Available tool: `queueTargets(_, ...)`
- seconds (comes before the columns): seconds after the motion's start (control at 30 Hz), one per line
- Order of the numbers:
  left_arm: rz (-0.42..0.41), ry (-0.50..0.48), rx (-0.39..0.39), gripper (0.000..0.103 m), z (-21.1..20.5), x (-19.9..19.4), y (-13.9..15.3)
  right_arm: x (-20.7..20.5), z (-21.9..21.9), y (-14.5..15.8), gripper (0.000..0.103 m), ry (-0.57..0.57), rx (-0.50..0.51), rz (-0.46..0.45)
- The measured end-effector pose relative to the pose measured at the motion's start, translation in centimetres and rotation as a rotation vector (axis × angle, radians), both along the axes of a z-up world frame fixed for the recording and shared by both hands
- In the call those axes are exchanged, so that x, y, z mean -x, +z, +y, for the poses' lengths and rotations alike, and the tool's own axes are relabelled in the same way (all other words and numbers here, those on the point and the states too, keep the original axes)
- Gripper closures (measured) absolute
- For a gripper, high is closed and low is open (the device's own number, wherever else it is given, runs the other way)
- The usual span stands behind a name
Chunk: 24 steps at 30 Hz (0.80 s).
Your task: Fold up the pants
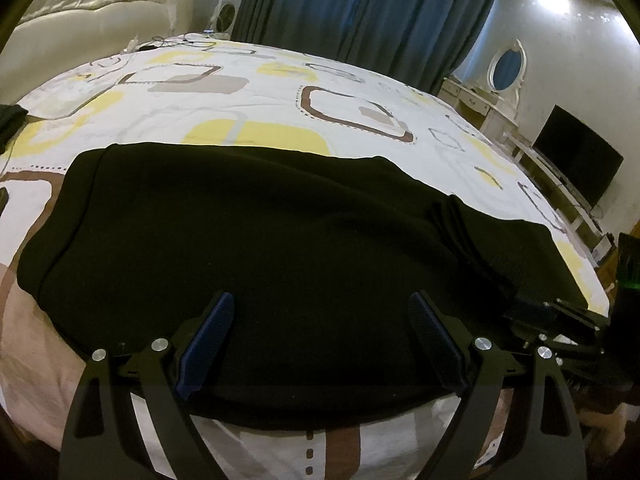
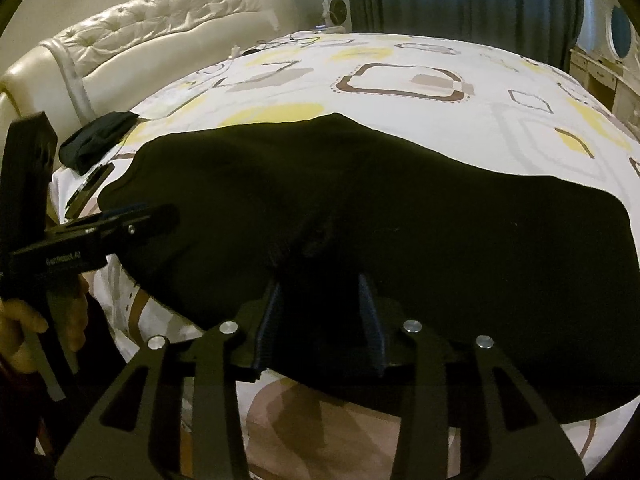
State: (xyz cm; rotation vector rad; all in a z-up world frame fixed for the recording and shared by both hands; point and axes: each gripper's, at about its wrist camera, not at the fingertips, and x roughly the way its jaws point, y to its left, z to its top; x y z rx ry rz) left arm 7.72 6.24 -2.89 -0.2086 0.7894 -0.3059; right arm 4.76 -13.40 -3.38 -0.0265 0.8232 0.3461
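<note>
Pants [image 1: 248,232] lie flat on the bed [image 1: 224,92], near hem between both jaw sets. Left gripper [image 1: 320,308]: jaws apart, straddling cloth. Right gripper [image 2: 322,288]: jaws narrower, probably pinching a ridge. Step: grasping hem. Next: close left, lift, fold forward.

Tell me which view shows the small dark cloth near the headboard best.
The right wrist view. There the dark cloth lies whole on the bed, beyond the pants, with its folds visible. The left wrist view catches only a dark sliver of it at the frame's left edge, too cropped to read.
</note>
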Motion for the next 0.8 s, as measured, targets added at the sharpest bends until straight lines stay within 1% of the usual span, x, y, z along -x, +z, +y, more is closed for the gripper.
queueTargets(0.07, 0.006, 0.003, 0.011, 0.015, 0.2, 0.0, 0.1, 0.3, 0.2, 0.1, 0.06, 0.01, -0.003, 0.002)
queueTargets(0.17, 0.015, 0.01, 0.032, 0.015, 1.2, 0.3, 0.4, 0.6, 0.6, 0.1, 0.06, 0.022, 0.024, -0.003)
queueTargets(0.27, 0.023, 0.033, 0.045, 0.015, 2.4, 0.8, 0.7, 0.7, 0.8, 0.2, 0.059, 0.029, 0.033, -0.005)
queueTargets(0.3, 0.029, 0.05, 0.054, 0.015, 3.4, 1.0, 0.8, 0.8, 0.8, 0.2, 0.059, 0.031, 0.032, -0.005)
queueTargets(0.4, 0.029, 0.091, 0.059, 0.015, 5.7, 1.6, 1.2, 0.9, 0.4, 0.6, 0.056, 0.034, -0.004, -0.003)
queueTargets(0.5, 0.031, 0.146, 0.064, 0.015, 8.4, 2.3, 1.4, 1.1, -0.1, 1.2, 0.054, 0.04, -0.069, 0.001)
queueTargets(0.53, 0.038, 0.162, 0.083, 0.015, 9.3, 2.5, 1.4, 1.2, -0.1, 1.4, 0.053, 0.04, -0.074, -0.004)
queueTargets(0.63, 0.081, 0.21, 0.184, 0.015, 12.0, 3.4, 0.6, 1.3, -0.1, 1.7, 0.052, 0.044, -0.088, -0.013)
queueTargets(0.67, 0.108, 0.223, 0.238, 0.015, 13.0, 3.8, 0.0, 1.2, -0.2, 1.7, 0.052, 0.047, -0.1, -0.007)
queueTargets(0.73, 0.14, 0.233, 0.3, 0.015, 13.6, 4.3, -0.9, 1.0, -0.1, 1.6, 0.052, 0.053, -0.117, 0.003)
queueTargets(0.8, 0.166, 0.246, 0.334, 0.015, 14.0, 4.6, -1.7, 1.0, 0.2, 1.5, 0.052, 0.058, -0.116, 0.007)
